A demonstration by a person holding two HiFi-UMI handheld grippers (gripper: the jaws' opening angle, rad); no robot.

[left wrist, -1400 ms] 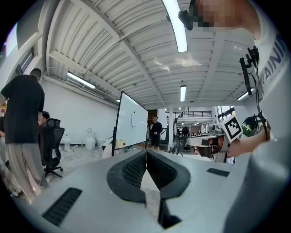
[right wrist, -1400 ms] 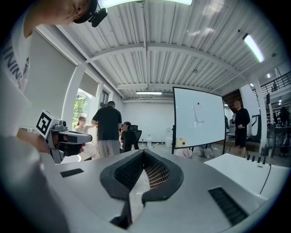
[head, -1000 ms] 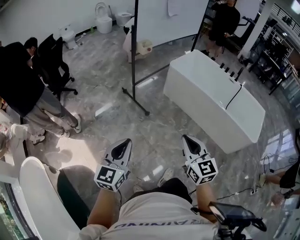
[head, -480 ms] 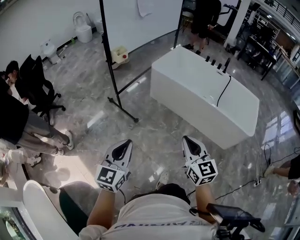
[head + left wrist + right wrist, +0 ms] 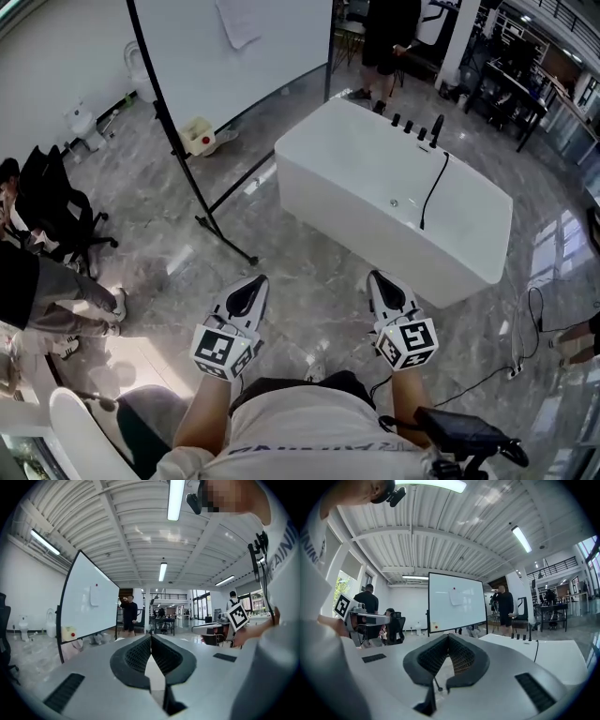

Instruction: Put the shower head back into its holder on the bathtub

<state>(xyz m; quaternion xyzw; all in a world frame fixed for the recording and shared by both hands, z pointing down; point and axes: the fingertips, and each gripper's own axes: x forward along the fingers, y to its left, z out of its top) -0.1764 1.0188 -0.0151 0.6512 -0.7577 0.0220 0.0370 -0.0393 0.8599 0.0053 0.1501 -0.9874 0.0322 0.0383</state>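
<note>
The white bathtub point(image 5: 375, 246) stands on the grey floor ahead of me, to the right of centre. A row of black fittings point(image 5: 412, 125) sits on its far rim. From them a black hose point(image 5: 431, 192) runs down into the tub; the shower head itself is too small to make out. My left gripper point(image 5: 253, 283) and right gripper point(image 5: 379, 279) are held level side by side, well short of the tub. Both are shut, with nothing between the jaws. The left gripper point(image 5: 151, 637) faces the whiteboard, and the right gripper point(image 5: 448, 637) faces the bathtub point(image 5: 553, 651).
A whiteboard point(image 5: 216, 56) on a black stand point(image 5: 225, 239) is left of the tub. A person in black point(image 5: 384, 37) stands at the tub's far end. Another person point(image 5: 37, 291) and an office chair point(image 5: 56, 216) are at the left. A cable point(image 5: 487, 375) lies on the floor at right.
I have walked toward the bathtub, which now lies nearer and more central in the head view. Both grippers stay shut, side by side in front of me.
</note>
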